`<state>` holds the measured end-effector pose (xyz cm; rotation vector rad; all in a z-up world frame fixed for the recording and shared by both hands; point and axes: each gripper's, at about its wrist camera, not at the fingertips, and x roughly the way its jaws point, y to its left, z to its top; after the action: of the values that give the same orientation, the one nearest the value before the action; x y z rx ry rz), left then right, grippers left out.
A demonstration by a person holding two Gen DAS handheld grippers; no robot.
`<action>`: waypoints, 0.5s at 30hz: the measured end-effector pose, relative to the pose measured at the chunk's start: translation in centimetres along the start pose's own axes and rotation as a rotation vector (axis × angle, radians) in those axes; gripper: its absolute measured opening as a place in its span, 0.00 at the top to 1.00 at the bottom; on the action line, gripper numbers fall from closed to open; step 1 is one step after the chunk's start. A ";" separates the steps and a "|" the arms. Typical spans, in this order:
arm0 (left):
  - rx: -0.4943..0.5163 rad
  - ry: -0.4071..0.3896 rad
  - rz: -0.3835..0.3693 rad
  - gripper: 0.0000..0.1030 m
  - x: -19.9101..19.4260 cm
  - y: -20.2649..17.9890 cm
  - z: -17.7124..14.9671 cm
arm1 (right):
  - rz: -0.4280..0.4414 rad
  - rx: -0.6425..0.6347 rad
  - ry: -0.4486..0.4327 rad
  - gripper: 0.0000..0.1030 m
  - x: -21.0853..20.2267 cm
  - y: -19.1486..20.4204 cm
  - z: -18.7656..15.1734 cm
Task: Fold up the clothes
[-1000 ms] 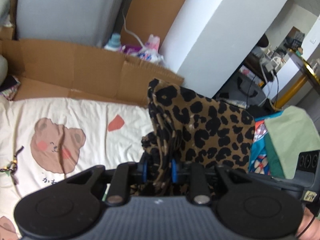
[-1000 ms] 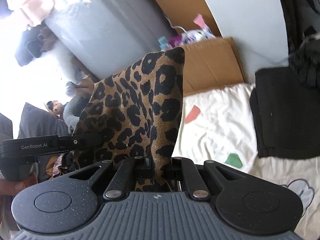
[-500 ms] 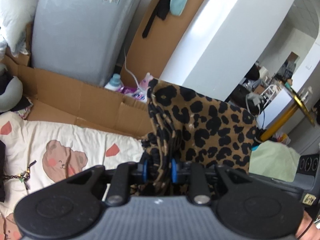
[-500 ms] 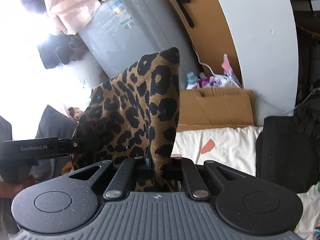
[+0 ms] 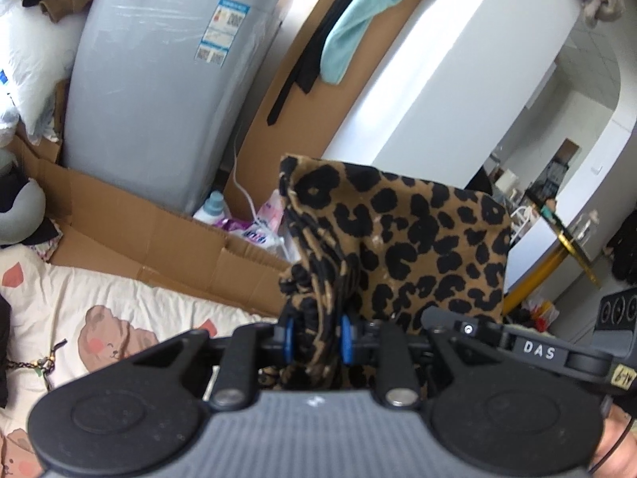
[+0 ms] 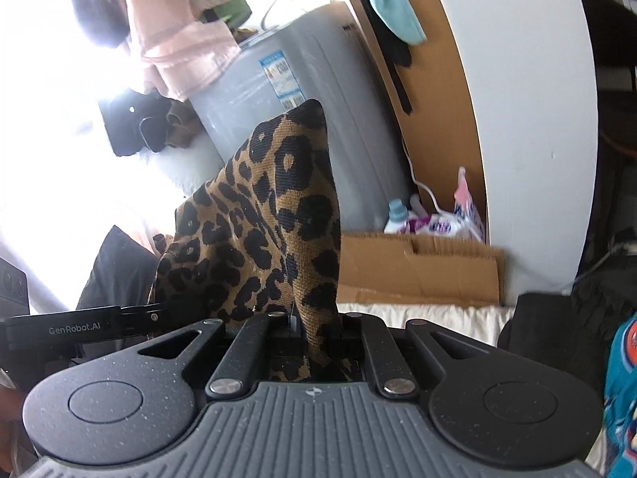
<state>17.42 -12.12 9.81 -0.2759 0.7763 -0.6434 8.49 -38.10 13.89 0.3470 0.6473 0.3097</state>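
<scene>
Looking through the left wrist cam, my left gripper (image 5: 316, 338) is clamped tight on a bunched edge of the leopard-print garment (image 5: 402, 251), which fans toward 1 o'clock above the bear-print sheet (image 5: 119, 318). Right wrist cam: my right gripper (image 6: 314, 330) pinches the same garment (image 6: 278, 231), rising toward 12 o'clock.

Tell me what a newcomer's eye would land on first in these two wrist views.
The leopard-print garment grabs attention at once: it fills the centre of both views, pinched in the left gripper and in the right gripper. Behind it stands a tall grey appliance with a label sticker, upper left in the left wrist view. Below lies the cream bear-print sheet, lower left, bordered by flattened cardboard.
</scene>
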 end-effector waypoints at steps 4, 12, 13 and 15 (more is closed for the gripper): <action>-0.006 -0.024 -0.012 0.77 -1.2 -0.8 0.6 | -0.003 -0.024 -0.013 0.95 -1.2 0.8 1.4; -0.009 -0.052 -0.041 0.77 -2.2 -2.5 0.6 | -0.004 -0.052 -0.034 0.95 -3.6 1.3 3.2; -0.007 -0.050 -0.043 0.77 -2.2 -2.6 0.5 | -0.002 -0.054 -0.037 0.95 -3.9 1.2 3.2; 0.002 -0.044 -0.047 0.77 -1.8 -2.9 0.1 | -0.005 -0.057 -0.036 0.95 -4.3 0.8 2.7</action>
<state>15.26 -13.23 12.25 -0.3068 0.7283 -0.6801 6.82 -39.64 18.48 0.2956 0.6023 0.3157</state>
